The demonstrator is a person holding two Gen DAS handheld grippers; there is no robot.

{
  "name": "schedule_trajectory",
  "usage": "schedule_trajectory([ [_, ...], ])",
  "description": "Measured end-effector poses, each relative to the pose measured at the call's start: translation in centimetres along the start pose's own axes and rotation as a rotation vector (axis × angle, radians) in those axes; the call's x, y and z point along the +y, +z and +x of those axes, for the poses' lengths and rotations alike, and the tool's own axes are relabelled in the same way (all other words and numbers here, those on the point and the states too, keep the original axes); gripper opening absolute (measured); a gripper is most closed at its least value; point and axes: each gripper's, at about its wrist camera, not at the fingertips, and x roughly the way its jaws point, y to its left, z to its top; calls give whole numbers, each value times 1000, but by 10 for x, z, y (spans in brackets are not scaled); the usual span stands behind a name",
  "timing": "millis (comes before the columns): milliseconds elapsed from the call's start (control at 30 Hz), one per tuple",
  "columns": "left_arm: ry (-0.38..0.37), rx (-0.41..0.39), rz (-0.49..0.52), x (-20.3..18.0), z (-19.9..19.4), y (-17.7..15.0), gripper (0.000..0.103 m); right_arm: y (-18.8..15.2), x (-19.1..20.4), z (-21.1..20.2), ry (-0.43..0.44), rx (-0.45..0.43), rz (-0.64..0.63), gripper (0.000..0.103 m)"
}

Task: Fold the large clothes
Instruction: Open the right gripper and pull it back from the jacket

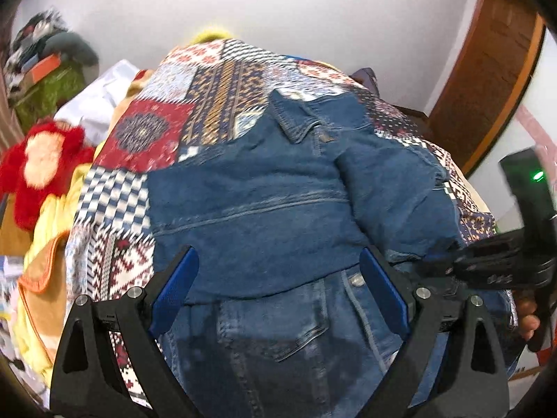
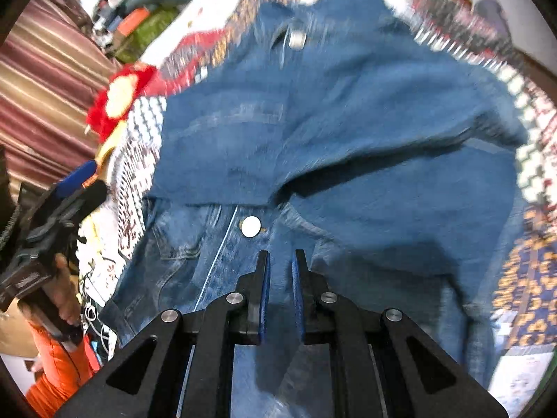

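Denim jacket (image 1: 264, 188): spread across the patchwork quilt (image 1: 216, 94), collar toward the far edge, hem toward the near edge. One side panel and a sleeve already turned in over the body; front placket with metal button (image 2: 250, 226) exposed below the folded layer, chest pocket beside it.

Left gripper (image 1: 278, 278): jaws spread wide, empty, poised over the lower middle of the jacket, blue pads clear of the cloth.

Right gripper (image 2: 280, 261): jaws pressed nearly together above the placket near the hem; no cloth clearly seen between them, though blur leaves that uncertain. Also visible at the right edge of the left-wrist view, held in a hand (image 1: 527, 317).

Red plush toy (image 1: 41, 170): off the quilt's left edge, amid loose bedding. Not involved.

Step in hand, judged: sides folded inward, hem fold pending. Next move likely calls for spreading the right jaws, pinching both lower corners of the hem, and carrying them up toward the collar while keeping the tucked sleeve flat.
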Motion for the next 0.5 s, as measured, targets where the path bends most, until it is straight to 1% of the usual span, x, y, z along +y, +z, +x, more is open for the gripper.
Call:
schedule_trajectory([
  [133,-8,-21,70,-32,1,20,94,5,-14,-52,-52,-142,-4,9],
  [167,-9,-25,88,-40,2,25,94,4,-21,-69,-83,-192,-4,9],
  [300,-52,-24,175,-82,17,48,94,1,-51,-116,-175,-319,9,9],
  [367,-56,-9,219,-102,29,54,94,-4,-68,-131,-213,-354,28,9],
  [433,-61,10,273,-124,44,60,94,-6,-88,-142,-244,-366,45,9],
  [500,-75,31,319,-142,59,63,94,-11,-105,-145,-262,-368,67,9],
])
